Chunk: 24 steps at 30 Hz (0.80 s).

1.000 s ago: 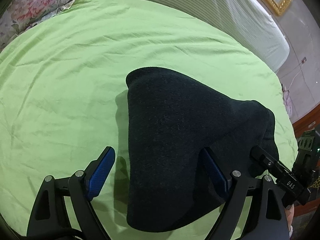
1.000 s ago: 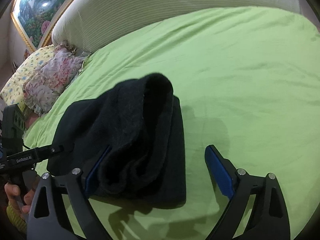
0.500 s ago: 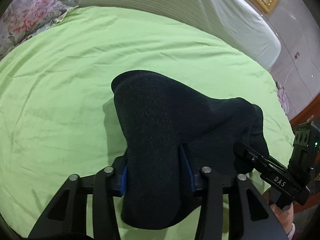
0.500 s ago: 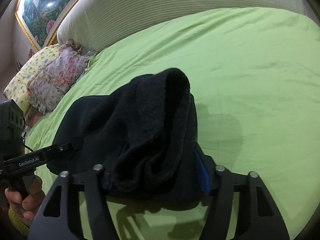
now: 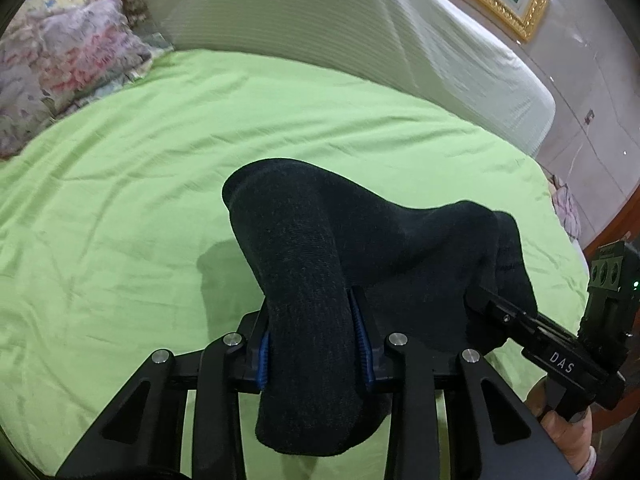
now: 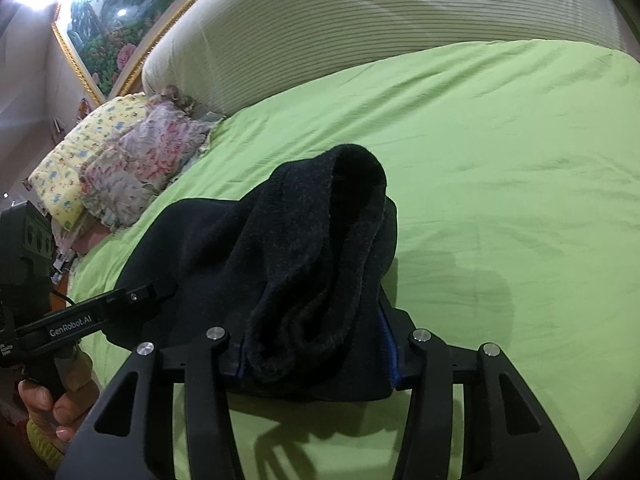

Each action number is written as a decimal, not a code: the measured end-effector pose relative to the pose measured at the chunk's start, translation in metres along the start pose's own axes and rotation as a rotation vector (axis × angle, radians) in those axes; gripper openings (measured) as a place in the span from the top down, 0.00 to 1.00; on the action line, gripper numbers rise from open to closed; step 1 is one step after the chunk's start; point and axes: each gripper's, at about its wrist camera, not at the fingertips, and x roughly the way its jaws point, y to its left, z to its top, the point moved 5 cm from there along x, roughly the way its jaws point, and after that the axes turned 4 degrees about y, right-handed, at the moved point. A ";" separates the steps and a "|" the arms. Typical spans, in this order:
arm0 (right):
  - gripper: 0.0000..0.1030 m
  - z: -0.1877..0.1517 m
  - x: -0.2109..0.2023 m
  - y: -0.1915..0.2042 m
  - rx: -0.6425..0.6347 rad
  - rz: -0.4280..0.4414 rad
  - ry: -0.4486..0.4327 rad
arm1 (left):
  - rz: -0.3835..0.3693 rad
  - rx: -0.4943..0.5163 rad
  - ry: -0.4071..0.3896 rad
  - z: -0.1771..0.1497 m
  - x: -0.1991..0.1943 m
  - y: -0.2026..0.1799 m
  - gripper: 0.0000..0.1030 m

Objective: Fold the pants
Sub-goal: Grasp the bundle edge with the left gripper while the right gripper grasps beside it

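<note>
Dark pants [image 5: 360,248] sat bunched at centre of the green bed [image 5: 120,200], near edge raised off the sheet. Left gripper [image 5: 314,354] pinched one thick roll of fabric at 6 o'clock in its view, fingers [image 5: 362,344] closing on it; right gripper [image 6: 316,354] likewise clamped a bulky wad, fingers [image 6: 390,344] closing. Best handling, I judged: lift both ends level, keep the cloth taut between grippers, carry it toward 12 o'clock, lay it edge to edge. No containers were visible; floral pillows [image 6: 132,160] lay at 10 o'clock.
</note>
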 end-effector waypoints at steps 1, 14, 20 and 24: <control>0.51 0.001 0.001 0.004 -0.002 0.009 -0.002 | 0.004 0.001 -0.008 0.000 -0.004 0.001 0.67; 0.51 0.015 0.017 0.037 -0.061 0.039 -0.014 | 0.046 -0.032 -0.061 0.008 -0.026 0.025 0.67; 0.51 0.035 0.032 0.050 -0.094 0.034 -0.029 | 0.065 -0.044 -0.081 0.025 -0.021 0.043 0.67; 0.51 0.051 0.042 0.060 -0.119 0.033 -0.042 | 0.078 -0.052 -0.093 0.041 -0.016 0.056 0.67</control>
